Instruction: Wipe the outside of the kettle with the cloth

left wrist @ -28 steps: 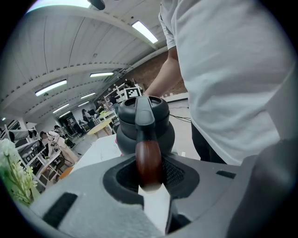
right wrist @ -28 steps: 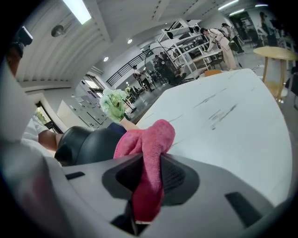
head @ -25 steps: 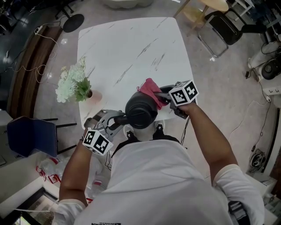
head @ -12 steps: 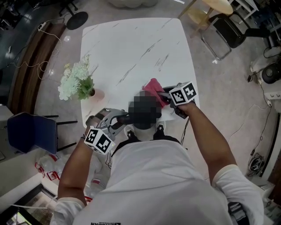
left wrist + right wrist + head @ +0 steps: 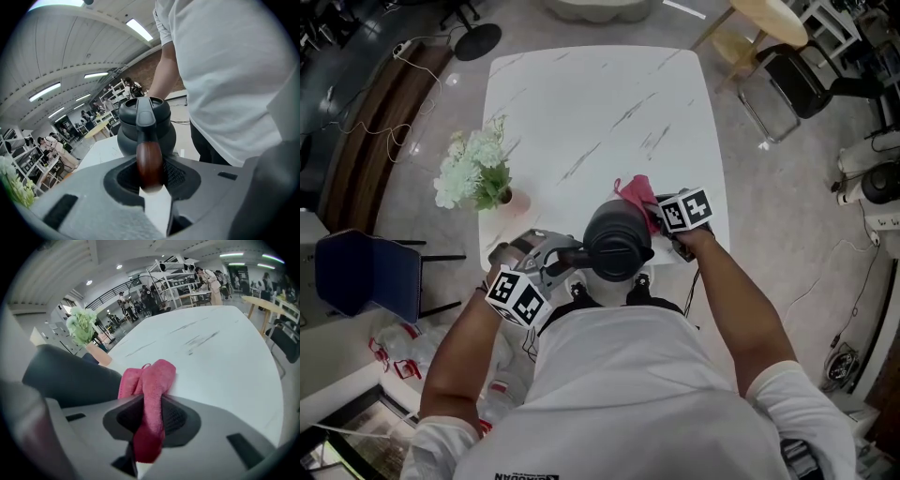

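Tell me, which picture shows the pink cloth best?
The right gripper view: the cloth fills the middle, pinched between the jaws. The head view shows only a small pink bit beside the kettle. The left gripper view shows none of it.

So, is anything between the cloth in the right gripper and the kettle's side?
Nothing visible. The pink cloth, clamped in the right gripper, sits right beside the dark kettle with no object between them. The left gripper grips the wooden handle on the opposite side.
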Demonstrator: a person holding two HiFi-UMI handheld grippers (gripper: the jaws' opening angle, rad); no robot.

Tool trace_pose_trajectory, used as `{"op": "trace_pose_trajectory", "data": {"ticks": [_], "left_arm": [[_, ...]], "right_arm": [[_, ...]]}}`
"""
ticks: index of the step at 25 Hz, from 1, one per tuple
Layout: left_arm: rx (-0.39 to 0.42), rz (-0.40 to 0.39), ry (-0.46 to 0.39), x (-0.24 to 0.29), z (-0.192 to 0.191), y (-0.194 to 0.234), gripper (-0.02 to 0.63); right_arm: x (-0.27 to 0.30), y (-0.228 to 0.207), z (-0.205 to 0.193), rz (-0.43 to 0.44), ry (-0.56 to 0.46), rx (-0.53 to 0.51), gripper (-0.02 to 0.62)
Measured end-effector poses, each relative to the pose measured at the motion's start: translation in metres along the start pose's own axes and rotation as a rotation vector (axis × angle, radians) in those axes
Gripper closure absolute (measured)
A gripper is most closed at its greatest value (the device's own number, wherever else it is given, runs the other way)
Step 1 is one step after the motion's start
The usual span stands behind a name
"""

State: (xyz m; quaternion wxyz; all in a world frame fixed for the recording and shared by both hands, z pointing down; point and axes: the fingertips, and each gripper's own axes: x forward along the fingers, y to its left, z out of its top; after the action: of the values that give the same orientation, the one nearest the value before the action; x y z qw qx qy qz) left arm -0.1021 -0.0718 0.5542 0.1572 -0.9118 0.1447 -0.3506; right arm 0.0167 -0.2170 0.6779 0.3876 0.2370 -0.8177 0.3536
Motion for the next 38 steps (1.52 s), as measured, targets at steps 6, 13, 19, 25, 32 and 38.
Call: {"op": "trace_pose_trajectory", "data": {"ticks": [6, 13, 19, 25, 32, 38], "left_arm": [[0.011, -0.021, 0.016, 0.002, 0.004, 0.003, 0.511], [0.092, -0.07, 0.043, 0.008, 0.013, 0.004, 0.511], [0.137, -0.1, 0.048, 0.01, 0.016, 0.005, 0.511], [0.165, -0.11, 0.057, 0.011, 0.019, 0.004, 0.51], [0.204, -0.111, 0.072, 0.012, 0.024, 0.003, 0.511], [0.231, -0.101, 0.081, 0.011, 0.027, 0.002, 0.511]], "right_arm": [[-0.025, -0.012, 0.009, -0.063, -0.073, 0.03, 0.497], [-0.128, 0.045, 0.069, 0.074, -0.164, -0.231, 0.495], [-0.203, 0.172, 0.097, 0.459, -0.13, -0.495, 0.495], [-0.2, 0.234, 0.056, 0.712, 0.105, -0.656, 0.495], [-0.132, 0.188, 0.058, 0.406, 0.29, -0.781, 0.497], [-0.102, 0.169, 0.061, 0.309, 0.396, -0.885, 0.495]]}}
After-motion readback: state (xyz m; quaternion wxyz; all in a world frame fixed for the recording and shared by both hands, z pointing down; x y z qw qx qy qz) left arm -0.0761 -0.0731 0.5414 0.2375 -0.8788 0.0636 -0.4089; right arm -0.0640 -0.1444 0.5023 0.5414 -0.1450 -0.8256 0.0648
